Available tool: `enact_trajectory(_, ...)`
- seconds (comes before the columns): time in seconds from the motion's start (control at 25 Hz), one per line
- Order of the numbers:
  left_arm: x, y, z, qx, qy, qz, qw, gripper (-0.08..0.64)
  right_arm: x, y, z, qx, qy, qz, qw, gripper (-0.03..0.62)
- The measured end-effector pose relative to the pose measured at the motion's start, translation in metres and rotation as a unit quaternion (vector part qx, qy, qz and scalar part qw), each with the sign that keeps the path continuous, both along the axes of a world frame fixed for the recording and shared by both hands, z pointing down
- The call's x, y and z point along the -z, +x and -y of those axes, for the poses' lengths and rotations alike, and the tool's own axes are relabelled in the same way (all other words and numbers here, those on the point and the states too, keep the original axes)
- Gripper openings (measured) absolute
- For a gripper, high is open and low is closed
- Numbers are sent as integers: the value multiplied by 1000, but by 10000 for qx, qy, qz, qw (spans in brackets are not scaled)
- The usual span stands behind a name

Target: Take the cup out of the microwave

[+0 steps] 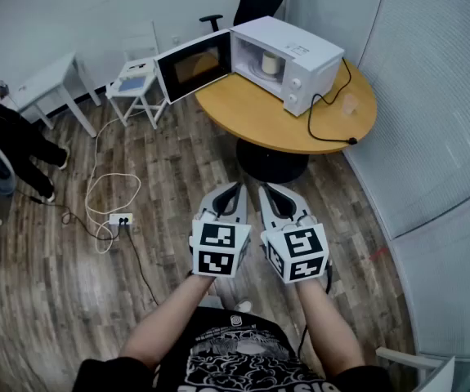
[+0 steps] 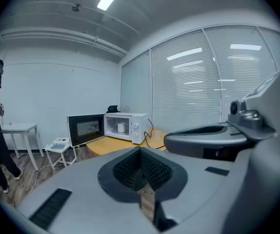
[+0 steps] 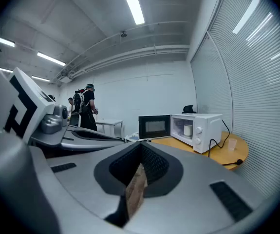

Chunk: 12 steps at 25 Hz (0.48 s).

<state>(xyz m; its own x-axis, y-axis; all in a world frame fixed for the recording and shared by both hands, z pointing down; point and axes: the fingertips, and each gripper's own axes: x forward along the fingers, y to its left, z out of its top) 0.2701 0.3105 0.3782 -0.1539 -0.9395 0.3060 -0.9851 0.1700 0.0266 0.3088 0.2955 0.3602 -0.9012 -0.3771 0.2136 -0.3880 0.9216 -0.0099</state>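
Observation:
A white microwave (image 1: 288,51) stands on a round wooden table (image 1: 251,109) with its door (image 1: 192,65) swung open to the left. A white cup (image 1: 270,62) sits inside on the turntable; it also shows in the left gripper view as the cup (image 2: 121,128) and in the right gripper view as the cup (image 3: 188,129). My left gripper (image 1: 233,190) and right gripper (image 1: 269,193) are side by side close to my body, well short of the table. Both are shut with nothing between their jaws, and both point toward the microwave.
A clear plastic cup (image 1: 350,104) and the microwave's black cord (image 1: 333,129) lie on the table's right side. A white stool (image 1: 136,84) stands just under the open door. A power strip (image 1: 120,219) with cables lies on the wooden floor. A person (image 1: 6,137) stands at far left.

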Motion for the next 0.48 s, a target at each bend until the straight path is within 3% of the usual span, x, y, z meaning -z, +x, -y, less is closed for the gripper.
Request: enact_trajectory(0.48,-11,-32,12,20,-38,-85,10000,9,-15,-29,14,-11,-128,-91,9999,15)
